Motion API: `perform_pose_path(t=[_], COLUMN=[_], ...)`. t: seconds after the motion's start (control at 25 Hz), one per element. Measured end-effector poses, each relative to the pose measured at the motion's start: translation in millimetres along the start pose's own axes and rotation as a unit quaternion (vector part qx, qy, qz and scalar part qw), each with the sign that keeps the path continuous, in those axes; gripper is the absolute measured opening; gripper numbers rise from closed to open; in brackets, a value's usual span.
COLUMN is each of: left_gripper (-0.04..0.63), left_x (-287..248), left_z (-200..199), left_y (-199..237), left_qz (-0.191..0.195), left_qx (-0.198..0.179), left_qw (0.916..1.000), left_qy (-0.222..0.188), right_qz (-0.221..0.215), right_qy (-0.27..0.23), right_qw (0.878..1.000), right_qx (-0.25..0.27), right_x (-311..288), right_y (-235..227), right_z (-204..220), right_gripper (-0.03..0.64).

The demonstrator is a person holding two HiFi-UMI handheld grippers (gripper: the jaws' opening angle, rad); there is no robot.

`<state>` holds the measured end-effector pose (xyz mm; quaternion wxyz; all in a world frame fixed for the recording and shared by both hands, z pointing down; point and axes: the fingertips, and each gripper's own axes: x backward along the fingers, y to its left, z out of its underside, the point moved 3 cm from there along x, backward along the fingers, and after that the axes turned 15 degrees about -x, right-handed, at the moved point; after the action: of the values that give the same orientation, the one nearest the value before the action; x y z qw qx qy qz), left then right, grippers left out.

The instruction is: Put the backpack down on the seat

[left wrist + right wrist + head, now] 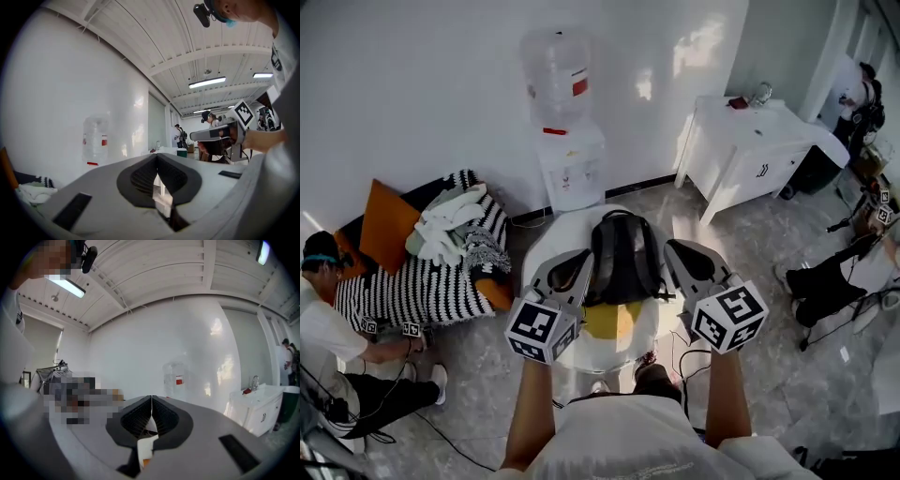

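A black backpack (623, 258) stands upright on a white rounded chair (546, 242), above its yellow seat cushion (614, 321). My left gripper (581, 259) is beside the backpack's left flank and my right gripper (675, 249) beside its right flank, both held above the seat. The two grippers are shut with nothing between their pads. In the left gripper view the jaws (157, 158) meet against a white wall, and the right gripper (225, 133) shows off to the right. The right gripper view has its jaws (151, 399) pressed together, and the backpack is not in it.
A water dispenser (567, 141) stands against the wall behind the chair. A white sink cabinet (750, 150) is at the back right. A sofa with a striped blanket and clothes (441, 253) is at the left, with a seated person (337, 337). Another person (839, 277) sits at the right.
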<state>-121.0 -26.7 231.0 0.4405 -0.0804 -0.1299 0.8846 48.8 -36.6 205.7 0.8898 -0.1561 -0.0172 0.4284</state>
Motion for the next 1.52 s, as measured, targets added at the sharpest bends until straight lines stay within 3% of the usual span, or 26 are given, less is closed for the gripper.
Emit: perform_pose_path(t=[0.2, 0.52, 1.04, 1.52], left_gripper=[-0.006, -0.006, -0.006, -0.006], left_x=[12.8, 26.1, 28.9, 20.3], left_z=[-14.3, -31.1, -40.3, -29.2], left_y=[-4.2, -17.9, -27.3, -29.3], left_qz=[0.003, 0.019, 0.016, 0.013], left_qx=[-0.047, -0.065, -0.069, -0.055], left_qw=[0.9989, 0.9977, 0.9975, 0.9984], left_qy=[0.002, -0.001, -0.010, 0.002], right_qz=[-0.004, 0.005, 0.013, 0.018], right_qy=[-0.011, -0.027, -0.005, 0.015], right_qw=[1.000, 0.999, 0.998, 0.998], right_qx=[0.017, 0.022, 0.062, 0.057], right_x=[13.5, 35.9, 40.5, 37.8], right_y=[20.1, 30.2, 35.1, 25.0], right_z=[-5.8, -16.7, -5.5, 6.3], right_gripper=[0.003, 0.003, 0.002, 0.002])
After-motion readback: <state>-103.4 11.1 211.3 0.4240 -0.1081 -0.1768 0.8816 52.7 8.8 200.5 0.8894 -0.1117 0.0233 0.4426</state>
